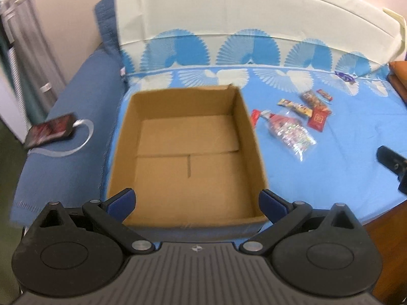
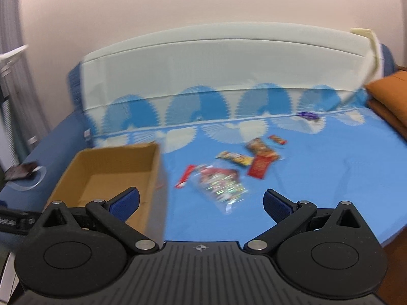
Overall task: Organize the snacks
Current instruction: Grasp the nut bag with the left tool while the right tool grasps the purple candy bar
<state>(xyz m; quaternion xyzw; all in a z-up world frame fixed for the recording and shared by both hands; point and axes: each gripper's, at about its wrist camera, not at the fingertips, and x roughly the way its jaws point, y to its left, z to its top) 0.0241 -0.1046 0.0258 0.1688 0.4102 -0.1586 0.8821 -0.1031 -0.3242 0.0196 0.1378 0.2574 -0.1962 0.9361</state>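
1. Both hand-held tools stand with their blue pads wide apart and nothing between them: the left gripper point(image 1: 198, 200) hangs above the near edge of the cardboard box point(image 1: 185, 152), and the right gripper point(image 2: 201, 202) hangs over the blue sheet point(image 2: 318, 190) in front of the snacks.
2. Inside, the box shows only its folded bottom flaps; it sits on the left part of the sheet, open at the top.
3. To the right of the box, apart from it, the snacks lie in a loose cluster on the sheet. Nearest the box is a slim red packet point(image 1: 255, 117), just beside a clear bag of mixed sweets point(image 1: 292, 132).
4. Behind the bag lie a yellow bar wrapper point(image 1: 295, 106), a red square packet point(image 1: 319, 119), an orange-patterned packet point(image 1: 310, 97) and a small red bar point(image 1: 324, 94); the middle ones overlap or touch, though blur hides just how.
5. Well apart, near the sheet's fan-patterned border, lies a purple wrapper point(image 1: 344, 76).
6. On the blue armrest point(image 1: 63, 157) at left rests a phone point(image 1: 51, 131) with a white cable point(image 1: 84, 139).
7. An orange cushion point(image 2: 391, 94) sits at the far right, and a pale wall point(image 2: 203, 5) rises behind.
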